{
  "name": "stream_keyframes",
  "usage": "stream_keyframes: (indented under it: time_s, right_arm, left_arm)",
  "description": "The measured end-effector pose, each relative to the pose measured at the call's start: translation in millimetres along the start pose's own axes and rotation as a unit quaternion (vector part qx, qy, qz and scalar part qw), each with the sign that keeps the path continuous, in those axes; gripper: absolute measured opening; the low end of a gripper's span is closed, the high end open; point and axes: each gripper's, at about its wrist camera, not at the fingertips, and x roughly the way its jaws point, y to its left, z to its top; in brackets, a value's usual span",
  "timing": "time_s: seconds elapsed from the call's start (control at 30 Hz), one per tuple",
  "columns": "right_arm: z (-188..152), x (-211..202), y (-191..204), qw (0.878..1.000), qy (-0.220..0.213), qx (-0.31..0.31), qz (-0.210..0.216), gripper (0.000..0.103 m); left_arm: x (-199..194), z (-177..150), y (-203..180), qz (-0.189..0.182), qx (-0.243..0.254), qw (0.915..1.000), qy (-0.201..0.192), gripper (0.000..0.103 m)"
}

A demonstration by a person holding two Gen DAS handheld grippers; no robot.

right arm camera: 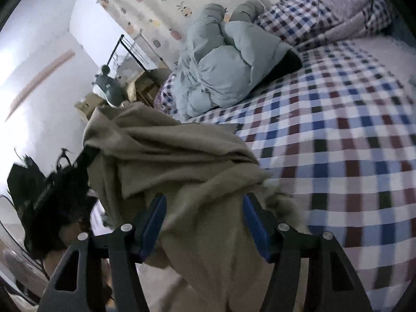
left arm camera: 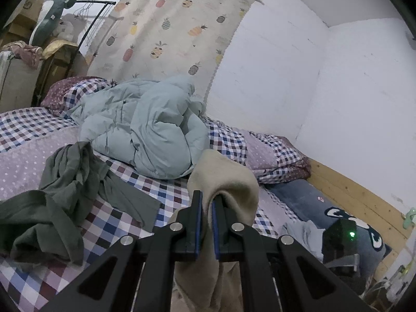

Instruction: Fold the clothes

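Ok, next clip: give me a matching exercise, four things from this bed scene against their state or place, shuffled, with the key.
Things:
1. beige fleece garment
2. dark green crumpled garment
3. pale blue puffy jacket
4. right tongs

States or places:
A. heaped near the pineapple-print wall hanging
B. open, cloth draped between the fingers
C. pinched in the shut left tongs
D. lying loose on the checked bedsheet

Pairs: 1-C, 2-D, 3-A, 4-B
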Motion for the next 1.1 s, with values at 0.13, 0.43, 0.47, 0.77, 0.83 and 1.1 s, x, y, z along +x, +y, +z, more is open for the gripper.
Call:
stream_keyframes:
  time_s: [0.13,0.43,0.47,0.77,0.83,1.1]
  right_arm:
    - [-0.7,18.2,5.9,1.000,-0.002,0.006,-0.030,0.065]
    - [-8.3,35.7,26.1,0.997,0.004,-0.037,-0.072,0.012]
    - [-7.5,31.0,27.6,0.997,-0.004,-0.040,-0.073,0.011]
    - [5.2,-19.8,31.6,0.991,-0.081,-0.051,-0.094,0.008]
    - [9.0,-30.5,32.8,0.988,-0.100,-0.052,-0.103,0.008]
    - [22.4,-93.6,29.9,0.964,-0.202,-0.048,-0.164,0.007]
  left_arm:
    - [-4.2,1.3,9.1,0.012,0.001,0.9999,0.001,0.006]
    - [-10.1,6.1,38.9,0.042,-0.035,0.9985,-0.004,0.006]
    - [-10.4,6.2,41.0,0.047,-0.038,0.9982,-0.005,0.006]
    - [-10.2,8.5,49.7,0.066,-0.060,0.9959,-0.018,0.006]
    - [-10.2,8.3,49.1,0.069,-0.063,0.9954,-0.022,0.006]
    - [-15.5,13.1,53.3,0.125,-0.072,0.9880,-0.055,0.005]
